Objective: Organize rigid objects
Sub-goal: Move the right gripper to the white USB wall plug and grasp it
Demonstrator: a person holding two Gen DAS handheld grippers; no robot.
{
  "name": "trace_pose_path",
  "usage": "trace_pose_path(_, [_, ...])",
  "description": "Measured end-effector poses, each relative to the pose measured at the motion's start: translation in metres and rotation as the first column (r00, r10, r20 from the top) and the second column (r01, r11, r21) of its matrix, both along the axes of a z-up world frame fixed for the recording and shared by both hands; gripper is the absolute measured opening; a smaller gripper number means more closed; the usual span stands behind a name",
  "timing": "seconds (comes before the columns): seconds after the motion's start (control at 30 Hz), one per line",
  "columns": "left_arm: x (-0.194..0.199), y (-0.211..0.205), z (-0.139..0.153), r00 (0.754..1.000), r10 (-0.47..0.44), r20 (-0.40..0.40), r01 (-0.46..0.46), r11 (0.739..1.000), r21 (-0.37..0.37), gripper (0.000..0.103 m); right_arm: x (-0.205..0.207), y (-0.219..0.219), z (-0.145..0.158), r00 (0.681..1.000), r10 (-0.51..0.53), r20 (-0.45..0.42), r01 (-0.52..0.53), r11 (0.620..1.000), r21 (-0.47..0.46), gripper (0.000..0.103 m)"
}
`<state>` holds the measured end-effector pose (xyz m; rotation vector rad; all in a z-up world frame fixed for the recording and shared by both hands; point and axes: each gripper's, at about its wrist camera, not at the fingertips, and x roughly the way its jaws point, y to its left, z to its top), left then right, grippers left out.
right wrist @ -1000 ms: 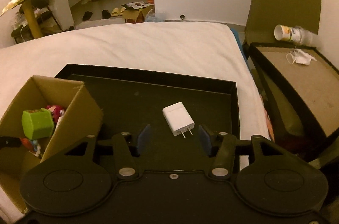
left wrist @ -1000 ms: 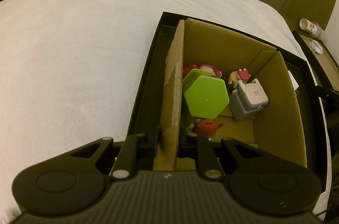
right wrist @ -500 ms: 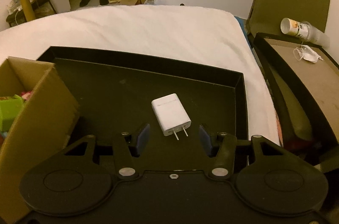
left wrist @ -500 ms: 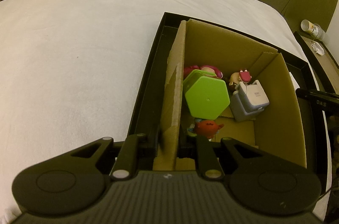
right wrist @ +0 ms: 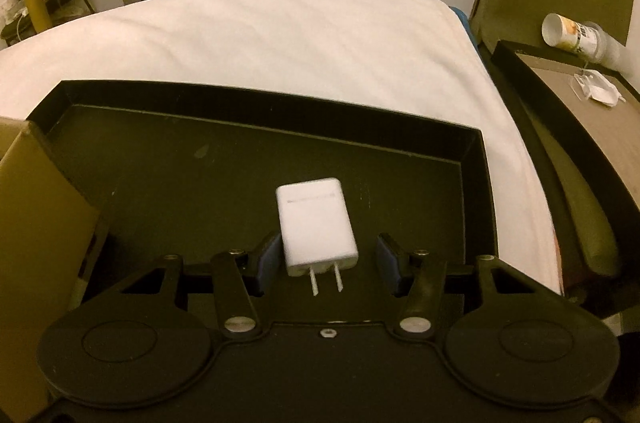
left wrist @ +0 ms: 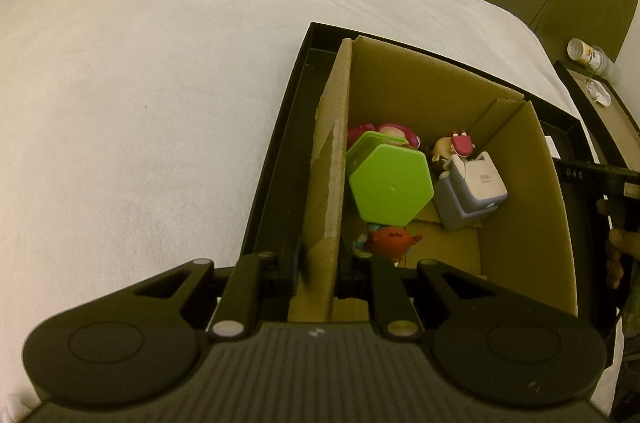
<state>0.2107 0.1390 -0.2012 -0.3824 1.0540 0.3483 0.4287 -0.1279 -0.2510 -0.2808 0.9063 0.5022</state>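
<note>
A white charger plug point(right wrist: 316, 223) lies flat in a black tray point(right wrist: 280, 103), prongs toward me. My right gripper point(right wrist: 326, 259) is open, its blue pads on either side of the plug's near end without touching it. My left gripper point(left wrist: 320, 263) is shut on the left wall of a cardboard box point(left wrist: 324, 183) that stands in the same tray point(left wrist: 280, 151). Inside the box lie a green hexagonal container point(left wrist: 390, 187), a grey and white toy box point(left wrist: 472, 191), a red toy point(left wrist: 390, 243), a pink toy point(left wrist: 396, 133) and a small figure point(left wrist: 452, 147).
The tray rests on a white bed point(left wrist: 140, 103). The box corner shows at the left of the right wrist view point(right wrist: 36, 203). A side table point(right wrist: 580, 103) with a tipped cup point(right wrist: 572, 31) and a mask point(right wrist: 596, 89) stands to the right.
My right gripper has moved forward and down, so the plug now lies between its open fingers. The left gripper has kept its hold on the box wall.
</note>
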Motion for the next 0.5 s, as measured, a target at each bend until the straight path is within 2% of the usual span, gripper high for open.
trace_pose_path(0.2, [0.0002,-0.0008,-0.0003,1.0,0.001,0.0,-0.001,1.0,-0.001,0.014,0.0058,0.0005,-0.001,1.0,-0.016,0.003,0.016,1.0,0.011,0.052])
trace_pose_path(0.27, [0.0001,-0.0009,-0.0004,1.0,0.001,0.0,-0.001,1.0,-0.001,0.014,0.0061,0.001,-0.0014,1.0,-0.015,0.006,0.015,1.0,0.011,0.049])
trace_pose_path(0.3, [0.0002,-0.001,-0.0001,1.0,0.001,0.0,-0.001,1.0,-0.001,0.014,0.0051,0.0015,-0.0009,1.0,-0.01,0.007,0.01,1.0,0.014,0.041])
trace_pose_path(0.33, [0.0003,-0.0008,-0.0001,1.0,0.001,0.0,-0.001,1.0,0.0,0.014,0.0031,0.0018,-0.0003,1.0,-0.004,0.011,0.004,1.0,0.011,0.037])
trace_pose_path(0.5, [0.0002,-0.001,-0.0004,1.0,0.0,0.001,0.0,1.0,-0.001,0.014,-0.0018,0.0012,0.0035,1.0,0.015,-0.007,-0.015,1.0,-0.009,0.036])
